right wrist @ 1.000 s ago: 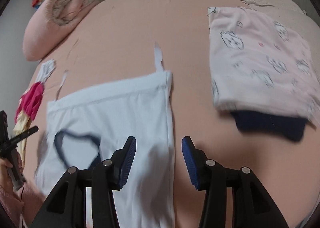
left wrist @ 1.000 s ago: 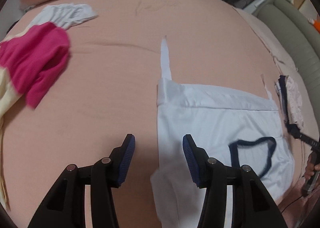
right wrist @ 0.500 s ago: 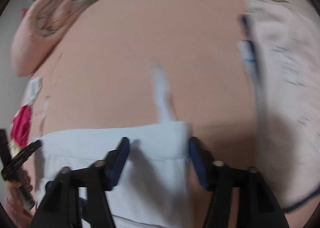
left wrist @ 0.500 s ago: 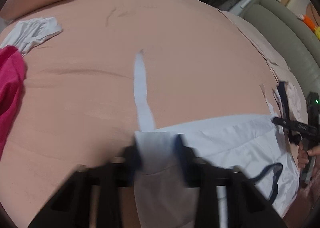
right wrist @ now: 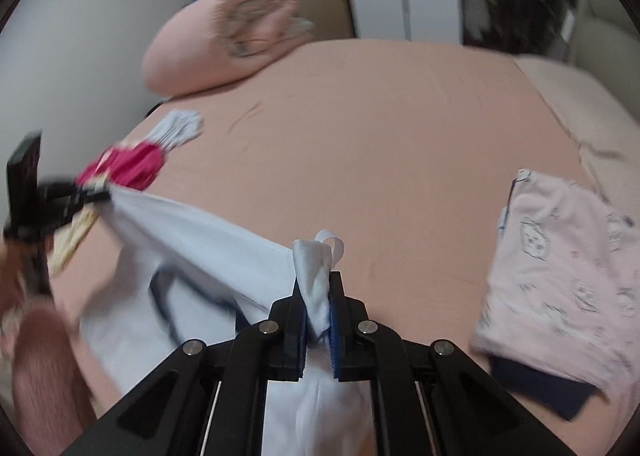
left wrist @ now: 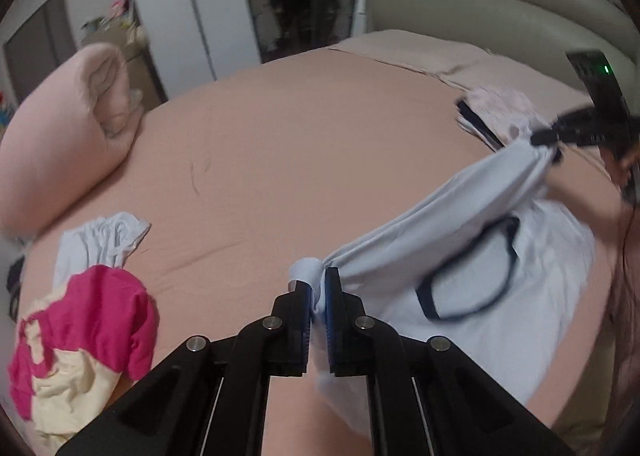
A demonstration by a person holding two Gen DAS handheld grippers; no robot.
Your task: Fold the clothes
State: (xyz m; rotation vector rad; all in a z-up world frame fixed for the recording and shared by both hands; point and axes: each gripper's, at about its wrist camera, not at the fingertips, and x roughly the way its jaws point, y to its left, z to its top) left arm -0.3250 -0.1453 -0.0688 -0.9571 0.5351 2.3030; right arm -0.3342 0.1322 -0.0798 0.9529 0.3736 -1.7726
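A: What does the left wrist view show?
B: The left gripper [left wrist: 317, 292] is clamped on a bunched corner of the white garment [left wrist: 492, 268]. The cloth stretches taut to the right, where the right gripper [left wrist: 548, 138] pinches its other corner, and the rest hangs down onto the bed [left wrist: 304, 144]. A pink and cream heap [left wrist: 84, 332] lies near left, a pillow [left wrist: 60, 136] far left.
A: And the right wrist view?
B: The right gripper [right wrist: 318, 296] is closed on a wad of the same white garment [right wrist: 200, 248], with a strap looping above its tips. The left gripper [right wrist: 96, 192] holds the far left corner. A folded pink stack [right wrist: 568, 276] sits to the right.
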